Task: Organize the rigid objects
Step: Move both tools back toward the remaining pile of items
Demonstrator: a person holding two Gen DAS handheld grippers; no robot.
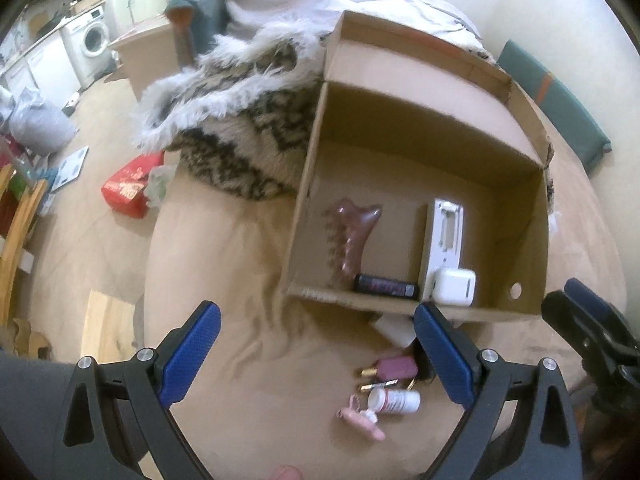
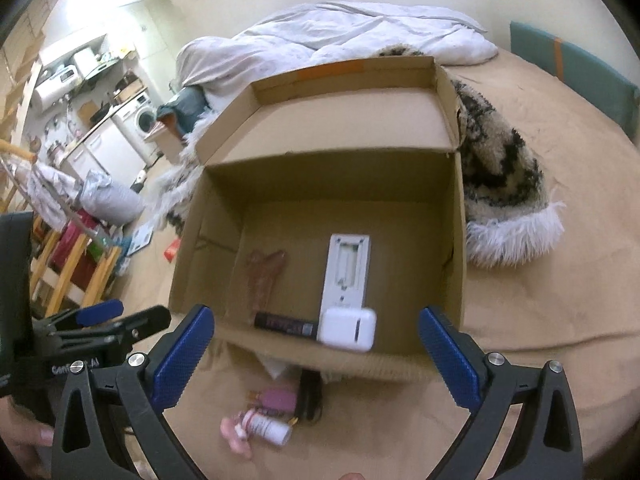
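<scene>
An open cardboard box (image 1: 532,240) (image 2: 456,240) lies on a tan bedspread. Inside it are a brown hair claw clip (image 1: 352,236) (image 2: 266,276), a white flat device (image 1: 444,236) (image 2: 346,272), a dark marker-like tube (image 1: 386,285) (image 2: 286,323) and a white earbud case (image 1: 454,286) (image 2: 347,328). In front of the box lie a pink-purple small bottle (image 1: 394,368) (image 2: 276,398), a white pill bottle (image 1: 394,400) (image 2: 266,426) and a pink item (image 1: 360,422) (image 2: 236,438). My left gripper (image 1: 316,356) and right gripper (image 2: 316,360) both hover open and hold nothing, above these loose items.
A furry patterned throw (image 1: 240,140) (image 2: 504,184) and a white duvet (image 2: 340,36) lie behind the box. A teal cushion (image 1: 560,96) (image 2: 576,68) sits at the right. Floor clutter, a red bag (image 1: 128,188) and a washing machine (image 1: 94,40) are at the left.
</scene>
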